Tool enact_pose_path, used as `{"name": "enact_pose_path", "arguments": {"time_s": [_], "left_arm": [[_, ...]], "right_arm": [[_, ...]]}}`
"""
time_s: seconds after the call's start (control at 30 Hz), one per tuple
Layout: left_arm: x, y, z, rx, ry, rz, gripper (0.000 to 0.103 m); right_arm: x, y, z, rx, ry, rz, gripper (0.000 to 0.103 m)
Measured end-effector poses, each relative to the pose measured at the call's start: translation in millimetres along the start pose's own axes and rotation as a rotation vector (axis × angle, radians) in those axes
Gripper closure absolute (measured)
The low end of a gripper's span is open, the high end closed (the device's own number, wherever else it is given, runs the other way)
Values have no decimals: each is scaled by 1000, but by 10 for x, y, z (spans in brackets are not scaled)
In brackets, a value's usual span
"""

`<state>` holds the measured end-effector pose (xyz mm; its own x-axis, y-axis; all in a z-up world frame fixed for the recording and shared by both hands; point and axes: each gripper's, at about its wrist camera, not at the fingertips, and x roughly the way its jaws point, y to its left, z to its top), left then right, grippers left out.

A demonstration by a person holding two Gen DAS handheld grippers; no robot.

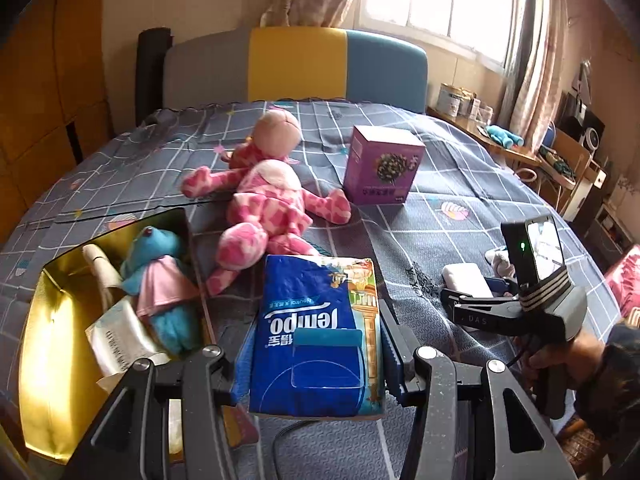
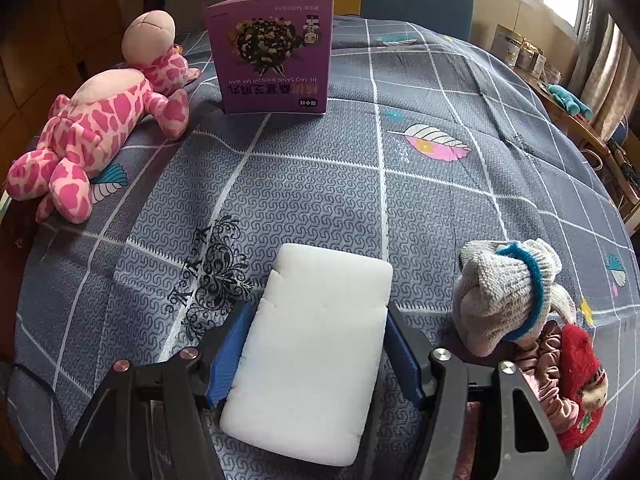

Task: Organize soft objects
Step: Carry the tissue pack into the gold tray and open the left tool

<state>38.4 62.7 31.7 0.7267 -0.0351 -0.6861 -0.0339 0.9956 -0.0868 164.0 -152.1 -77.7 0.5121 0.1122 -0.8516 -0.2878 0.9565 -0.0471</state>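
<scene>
Tongs numbered two: the left tongs [image 1: 316, 356] clamped one blue tissue pack [image 1: 316, 332] beside the gold box [image 1: 52, 344] (one blue doll [image 1: 160, 280] inside); the right tongs [image 2: 316, 356] squeezed one white sponge [image 2: 316, 352] on the bed [image 2: 400, 208].

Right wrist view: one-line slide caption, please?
Right tool grips white sponge on bed; pink plush and purple box beyond.
</scene>
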Motion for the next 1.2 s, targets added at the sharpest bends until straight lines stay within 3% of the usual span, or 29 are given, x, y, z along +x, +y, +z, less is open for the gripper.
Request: {"name": "enact_pose_path", "arguments": {"time_s": [0.17,0.37,0.6,0.7,0.9,1.2], "left_arm": [[-74,128,-11,-37,-9,12,51],[-188,348,-56,-81,-16,18,51],[-476,1225,-23,-274,-46,82,51],[-512,1762,-70,-372,-24,159,51],[-326,2519,-200,-464,59,276,51],[293,2751,-87,-425,141,356,50]], "right_arm": [[-19,24,-58,-3,-56,-13,37],[-16,12,-55,0,-65,-13,37],[-21,26,-58,-4,-64,-22,37],[-18,33,-54,-5,-62,-27,38],[-19,40,-51,-6,-61,-31,38],[-19,36,-57,-3,-64,-33,38]]}}
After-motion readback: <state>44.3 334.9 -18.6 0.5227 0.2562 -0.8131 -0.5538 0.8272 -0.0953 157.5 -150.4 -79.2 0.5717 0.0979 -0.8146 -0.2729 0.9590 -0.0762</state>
